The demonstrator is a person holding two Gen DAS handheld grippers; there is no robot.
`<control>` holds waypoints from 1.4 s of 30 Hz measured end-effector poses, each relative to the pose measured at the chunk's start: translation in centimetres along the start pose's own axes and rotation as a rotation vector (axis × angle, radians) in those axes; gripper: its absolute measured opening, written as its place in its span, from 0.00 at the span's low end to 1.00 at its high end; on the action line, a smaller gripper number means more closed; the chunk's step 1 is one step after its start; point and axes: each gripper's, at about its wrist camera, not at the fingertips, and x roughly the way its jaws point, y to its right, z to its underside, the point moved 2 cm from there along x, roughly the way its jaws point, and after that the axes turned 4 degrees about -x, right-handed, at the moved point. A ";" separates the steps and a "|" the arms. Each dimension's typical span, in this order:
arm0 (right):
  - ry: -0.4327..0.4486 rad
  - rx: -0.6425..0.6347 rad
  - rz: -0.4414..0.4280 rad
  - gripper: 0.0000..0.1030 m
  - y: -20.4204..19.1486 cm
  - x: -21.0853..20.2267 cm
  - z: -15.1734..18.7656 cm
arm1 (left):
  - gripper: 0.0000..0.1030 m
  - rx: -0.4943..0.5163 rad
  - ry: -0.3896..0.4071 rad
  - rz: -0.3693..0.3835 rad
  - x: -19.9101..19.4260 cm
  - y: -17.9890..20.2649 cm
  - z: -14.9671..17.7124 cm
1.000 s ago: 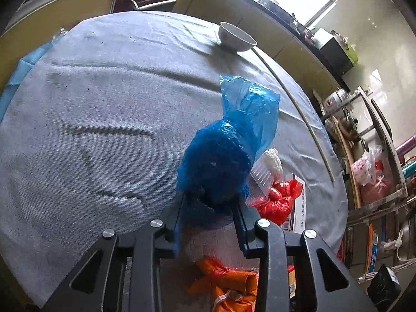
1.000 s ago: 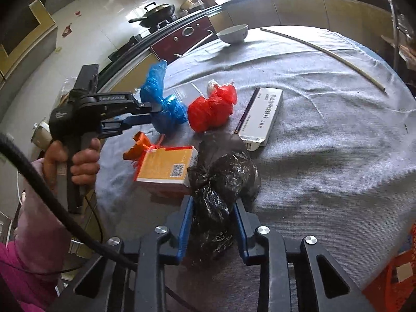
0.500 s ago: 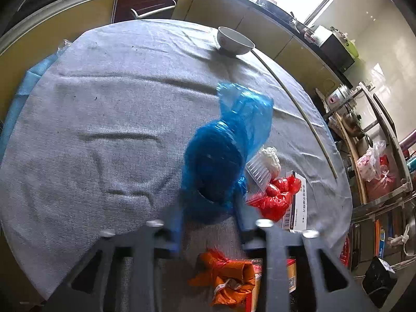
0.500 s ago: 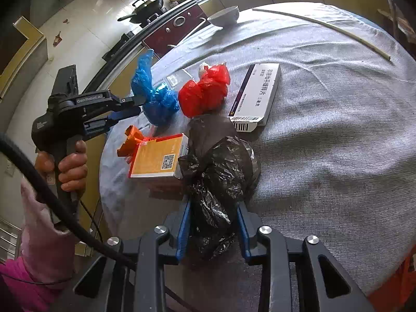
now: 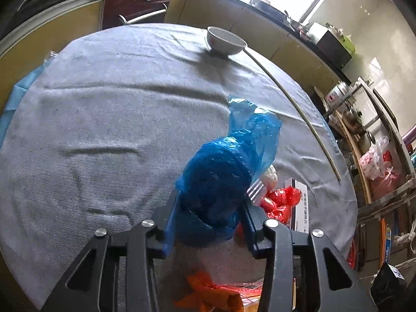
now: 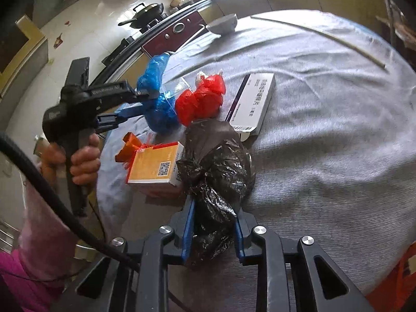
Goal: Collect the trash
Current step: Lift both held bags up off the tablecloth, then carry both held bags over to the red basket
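Presently, left view: left tongs [image 5: 208,223], having just been closing, pinch blue bag [image 5: 221,182]; red bag [image 5: 279,201] and white box [image 5: 299,208] just right, orange wrapper [image 5: 208,295] below, all on desk [image 5: 104,130].

Right view: right tongs [image 6: 213,231] clamp black bag [image 6: 215,179]; orange box [image 6: 156,166] just left.

Progress: two items gripped, nothing yet binned; four remain.

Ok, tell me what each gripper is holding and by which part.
Left gripper has just been closing on the blue bag, at its bulging lower end. Right gripper clamps the black bag by its crumpled near end.
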 end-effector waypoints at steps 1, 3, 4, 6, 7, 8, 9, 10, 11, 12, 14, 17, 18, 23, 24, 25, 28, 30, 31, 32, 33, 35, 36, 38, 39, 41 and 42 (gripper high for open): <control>-0.011 0.014 -0.006 0.36 0.1 0.3 -0.1 | 0.38 -0.002 0.006 -0.003 -0.2 -0.1 0.0; -0.020 0.037 -0.023 0.40 0.3 0.7 -0.1 | 0.34 -0.002 0.016 -0.017 -0.7 -0.3 -0.1; -0.017 0.046 -0.040 0.40 0.4 1.0 -0.1 | 0.34 0.001 0.022 -0.023 -1.0 -0.4 -0.1; -0.031 0.044 -0.071 0.40 0.4 1.5 0.1 | 0.33 0.005 0.041 -0.033 -1.8 -0.4 0.0; -0.028 0.040 -0.077 0.38 0.3 1.6 0.1 | 0.33 0.007 0.054 -0.039 -2.3 -0.4 0.1; -0.021 0.040 -0.078 0.36 0.3 1.6 0.2 | 0.33 0.009 0.069 -0.042 -2.9 -0.3 0.2; -0.012 0.044 -0.081 0.36 0.3 1.4 0.3 | 0.33 0.011 0.086 -0.041 -3.6 -0.2 0.3; 0.000 0.043 -0.078 0.35 0.2 1.1 0.3 | 0.33 0.013 0.102 -0.044 -4.4 -0.1 0.4; 0.009 0.040 -0.072 0.35 0.1 0.9 0.4 | 0.33 0.018 0.119 -0.053 -5.2 0.0 0.6; 0.020 0.034 -0.063 0.35 0.0 0.5 0.5 | 0.33 0.022 0.131 -0.063 -5.8 0.1 0.8; 0.045 0.030 -0.057 0.34 -0.1 -0.4 0.6 | 0.33 0.037 0.172 -0.074 -7.7 0.6 1.4; 0.085 0.048 -0.058 0.34 0.2 -2.0 0.7 | 0.33 0.058 0.219 -0.072 -10.2 1.6 2.3; 0.099 0.055 -0.057 0.34 0.4 -2.5 0.7 | 0.33 0.066 0.230 -0.074 -10.7 1.9 2.6; 0.169 0.073 -0.046 0.34 0.8 -5.3 1.1 | 0.33 0.131 0.264 -0.067 -13.2 4.8 4.6; 0.180 0.075 -0.045 0.34 0.9 -5.8 1.3 | 0.33 0.147 0.268 -0.059 -13.6 5.5 5.2; 0.194 0.076 -0.040 0.34 0.9 -6.4 1.4 | 0.33 0.161 0.271 -0.058 -13.9 6.1 5.6; 0.232 0.076 -0.031 0.34 0.9 -8.0 1.7 | 0.33 0.205 0.279 -0.077 -14.4 8.1 7.0; 0.259 0.075 -0.017 0.34 1.0 -9.1 1.8 | 0.33 0.237 0.286 -0.091 -14.7 9.3 7.8; 0.275 0.073 -0.010 0.34 1.0 -9.8 2.0 | 0.33 0.254 0.287 -0.097 -14.8 10.0 8.3; 0.291 0.071 -0.006 0.34 1.0 -10.4 2.1 | 0.33 0.267 0.288 -0.100 -15.0 10.5 8.8; 0.303 0.072 -0.003 0.34 1.0 -11.0 2.2 | 0.33 0.284 0.289 -0.103 -15.1 11.1 9.3; 0.336 0.073 0.005 0.34 1.1 -12.3 2.5 | 0.33 0.321 0.293 -0.118 -15.3 12.4 10.3; 0.347 0.072 0.009 0.34 1.1 -12.9 2.5 | 0.33 0.336 0.295 -0.125 -15.4 12.9 10.7; 0.375 0.070 0.021 0.34 1.1 -14.0 2.7 | 0.33 0.373 0.304 -0.141 -15.5 14.2 11.6; 0.384 0.069 0.024 0.34 1.1 -14.3 2.8 | 0.33 0.387 0.307 -0.144 -15.6 14.6 11.9; 0.403 0.070 0.030 0.34 1.2 -15.1 2.9 | 0.33 0.414 0.309 -0.145 -15.7 15.5 12.4; 0.412 0.072 0.032 0.34 1.3 -15.5 3.0 | 0.33 0.426 0.312 -0.145 -15.7 16.0 12.6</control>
